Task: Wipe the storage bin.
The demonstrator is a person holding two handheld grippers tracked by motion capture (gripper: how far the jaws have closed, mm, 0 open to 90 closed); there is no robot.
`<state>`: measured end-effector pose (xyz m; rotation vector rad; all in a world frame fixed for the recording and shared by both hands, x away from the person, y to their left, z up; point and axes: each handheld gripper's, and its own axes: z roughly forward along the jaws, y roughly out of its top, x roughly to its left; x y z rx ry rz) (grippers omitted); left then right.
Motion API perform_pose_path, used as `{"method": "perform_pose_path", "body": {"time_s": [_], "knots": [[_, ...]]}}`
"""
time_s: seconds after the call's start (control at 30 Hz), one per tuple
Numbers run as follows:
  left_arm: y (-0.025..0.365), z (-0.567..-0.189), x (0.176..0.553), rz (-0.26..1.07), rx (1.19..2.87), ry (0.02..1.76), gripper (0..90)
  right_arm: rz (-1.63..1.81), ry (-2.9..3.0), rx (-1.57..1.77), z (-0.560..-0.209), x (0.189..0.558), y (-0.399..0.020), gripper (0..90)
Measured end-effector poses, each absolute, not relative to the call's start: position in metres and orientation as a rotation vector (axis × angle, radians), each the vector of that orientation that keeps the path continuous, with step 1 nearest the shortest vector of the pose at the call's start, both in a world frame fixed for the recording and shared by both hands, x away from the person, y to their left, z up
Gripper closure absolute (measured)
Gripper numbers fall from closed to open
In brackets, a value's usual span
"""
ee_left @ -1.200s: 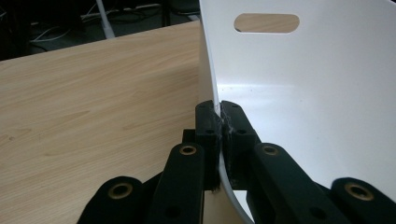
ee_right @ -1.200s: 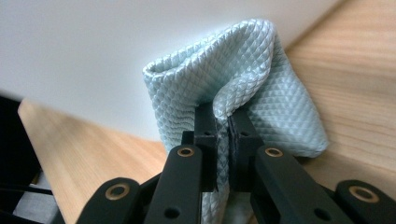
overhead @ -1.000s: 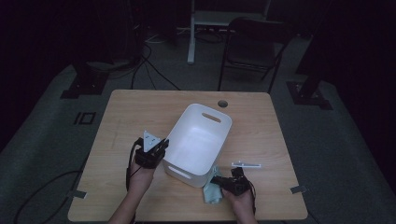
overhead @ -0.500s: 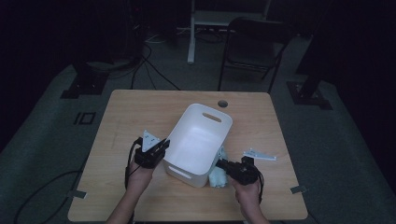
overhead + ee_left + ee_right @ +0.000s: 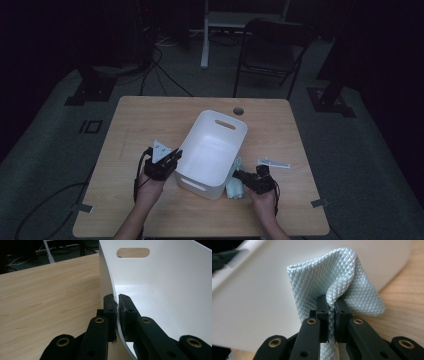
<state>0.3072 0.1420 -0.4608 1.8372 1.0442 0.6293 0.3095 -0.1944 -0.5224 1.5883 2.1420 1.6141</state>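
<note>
A white plastic bin [image 5: 212, 147] with handle slots stands at the middle of the wooden table [image 5: 150, 120]. My left gripper [image 5: 175, 156] is shut on the bin's left wall; in the left gripper view its jaws [image 5: 116, 307] clamp the thin white wall [image 5: 160, 285] from both sides. My right gripper [image 5: 240, 176] sits by the bin's near right corner, shut on a pale blue quilted cloth [image 5: 233, 190]. In the right gripper view the cloth [image 5: 324, 277] bunches up out of the closed jaws [image 5: 331, 308], with the bin's outer wall [image 5: 257, 290] just behind it.
A small flat pale object [image 5: 273, 163] lies on the table right of the bin. A round cable hole [image 5: 239, 110] is behind the bin. A dark folding chair [image 5: 272, 45] and cables stand on the floor beyond the table's far edge.
My right gripper has lifted the cloth from near the table's front edge up beside the bin's right corner. The left gripper and the bin have stayed put.
</note>
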Motion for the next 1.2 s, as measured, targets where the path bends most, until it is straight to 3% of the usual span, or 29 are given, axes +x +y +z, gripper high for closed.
{"method": "perform_pose_path", "body": {"time_s": [0.27,0.47,1.07,1.2], "knots": [[0.142,-0.460,0.307,0.622,1.835,1.044,84.0,1.474,2.210,1.749,-0.561,0.329,-0.196,84.4],[0.141,-0.460,0.306,0.628,1.835,1.046,84.3,1.496,2.203,1.778,-0.559,0.330,-0.198,84.6],[0.137,-0.461,0.306,0.643,1.818,1.065,84.3,1.873,2.078,1.512,-0.484,0.314,-0.214,84.6],[0.137,-0.463,0.307,0.623,1.807,1.065,79.2,1.876,2.066,1.487,-0.482,0.316,-0.218,84.5]]}}
